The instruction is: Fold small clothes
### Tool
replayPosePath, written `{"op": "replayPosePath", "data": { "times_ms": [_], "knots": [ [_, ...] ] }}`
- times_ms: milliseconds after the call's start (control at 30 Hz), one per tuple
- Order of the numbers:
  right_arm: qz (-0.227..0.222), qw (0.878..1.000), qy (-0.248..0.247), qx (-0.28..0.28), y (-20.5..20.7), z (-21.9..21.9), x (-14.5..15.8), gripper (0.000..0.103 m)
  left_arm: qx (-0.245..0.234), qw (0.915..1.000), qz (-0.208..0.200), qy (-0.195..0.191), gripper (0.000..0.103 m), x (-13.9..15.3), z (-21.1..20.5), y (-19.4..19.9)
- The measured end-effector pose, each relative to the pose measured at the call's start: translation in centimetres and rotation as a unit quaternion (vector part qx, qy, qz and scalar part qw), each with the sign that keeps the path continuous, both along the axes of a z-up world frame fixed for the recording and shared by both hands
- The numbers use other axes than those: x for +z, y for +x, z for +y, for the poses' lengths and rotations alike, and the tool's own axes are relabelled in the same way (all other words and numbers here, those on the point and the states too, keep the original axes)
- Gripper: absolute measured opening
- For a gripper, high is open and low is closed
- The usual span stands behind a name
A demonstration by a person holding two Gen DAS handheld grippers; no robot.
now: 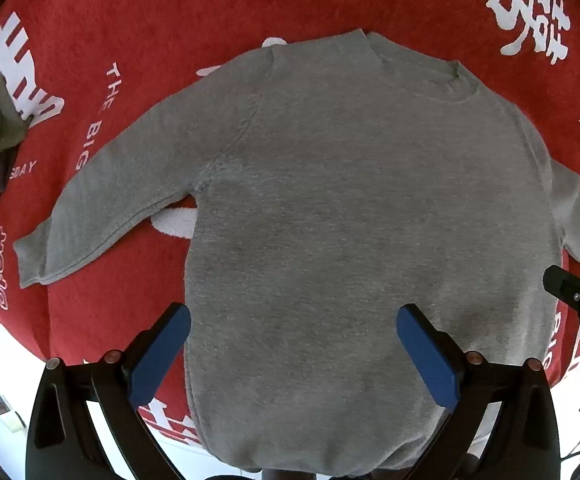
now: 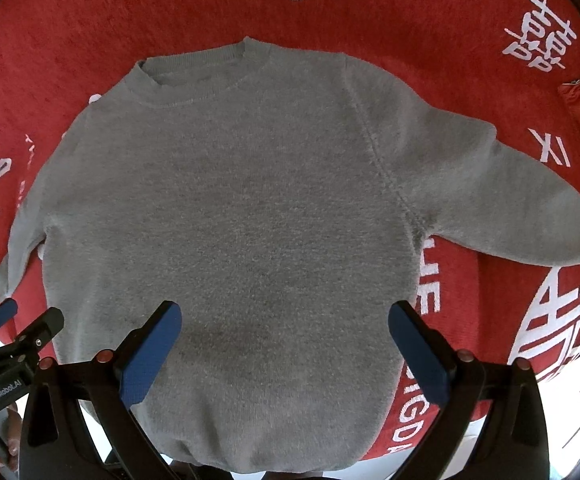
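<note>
Small grey knit sweater (image 1: 362, 216) lay flat, collar far, hem near; left gripper (image 1: 294, 356) and right gripper (image 2: 285, 350) hovered released over the hem.

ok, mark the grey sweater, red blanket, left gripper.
grey knit sweater (image 1: 350, 200): left wrist view, chest.
red printed blanket (image 2: 410, 12): right wrist view, bare patch.
left gripper (image 1: 294, 320): left wrist view, between fingertips.

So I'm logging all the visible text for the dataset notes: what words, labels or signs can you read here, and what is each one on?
"GenRobot.AI": on the left gripper, black body.
"THE BIG": white print on the red blanket.
"XI": white print on the blanket, right side.
"SDAY" and "IGDA": cut-off blanket prints.
White Chinese characters: several on the blanket; I can't read them reliably.
Grey sweater: no text.
</note>
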State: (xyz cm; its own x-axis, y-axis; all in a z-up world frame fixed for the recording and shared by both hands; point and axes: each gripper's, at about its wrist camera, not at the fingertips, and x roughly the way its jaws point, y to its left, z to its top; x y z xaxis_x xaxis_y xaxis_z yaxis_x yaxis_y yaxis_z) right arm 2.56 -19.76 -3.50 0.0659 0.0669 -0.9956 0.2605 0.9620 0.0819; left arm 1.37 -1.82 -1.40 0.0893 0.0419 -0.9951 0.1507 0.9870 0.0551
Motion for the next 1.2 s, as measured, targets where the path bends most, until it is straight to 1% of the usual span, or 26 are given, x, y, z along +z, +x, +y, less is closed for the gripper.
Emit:
{"op": "replayPosePath", "data": {
  "times_ms": [133,267,633,833,1000,1133,1200],
  "knots": [
    [0.001,1.0,-0.001,0.0,0.1,0.1,-0.2,0.103,0.004,1.0,-0.005,-0.008,0.103,-0.1,0.3,0.1],
    [0.003,1.0,-0.001,0.002,0.2,0.3,-0.6,0.103,0.011,0.9999,-0.002,-0.012,0.103,-0.3,1.0,0.5],
    [0.007,1.0,-0.006,0.006,0.5,1.0,-1.1,0.103,0.013,0.9998,0.001,-0.013,0.103,-0.9,1.9,0.8],
    [0.008,1.0,-0.008,0.01,1.1,2.0,-1.1,0.103,0.017,0.9995,0.0,-0.028,0.103,-1.2,2.5,1.0],
    [0.001,1.0,-0.005,0.016,1.5,2.8,-0.9,0.103,0.056,0.9964,0.014,-0.062,0.103,-1.8,4.5,1.2],
    [-0.012,1.0,0.015,0.022,1.9,4.0,-0.8,0.103,0.11,0.9892,0.016,-0.096,0.103,-2.0,7.7,1.5],
    [-0.017,0.999,0.026,0.031,2.2,5.0,-0.7,0.103,0.132,0.9858,0.01,-0.103,0.103,-2.0,9.6,1.5]
  ]
}}
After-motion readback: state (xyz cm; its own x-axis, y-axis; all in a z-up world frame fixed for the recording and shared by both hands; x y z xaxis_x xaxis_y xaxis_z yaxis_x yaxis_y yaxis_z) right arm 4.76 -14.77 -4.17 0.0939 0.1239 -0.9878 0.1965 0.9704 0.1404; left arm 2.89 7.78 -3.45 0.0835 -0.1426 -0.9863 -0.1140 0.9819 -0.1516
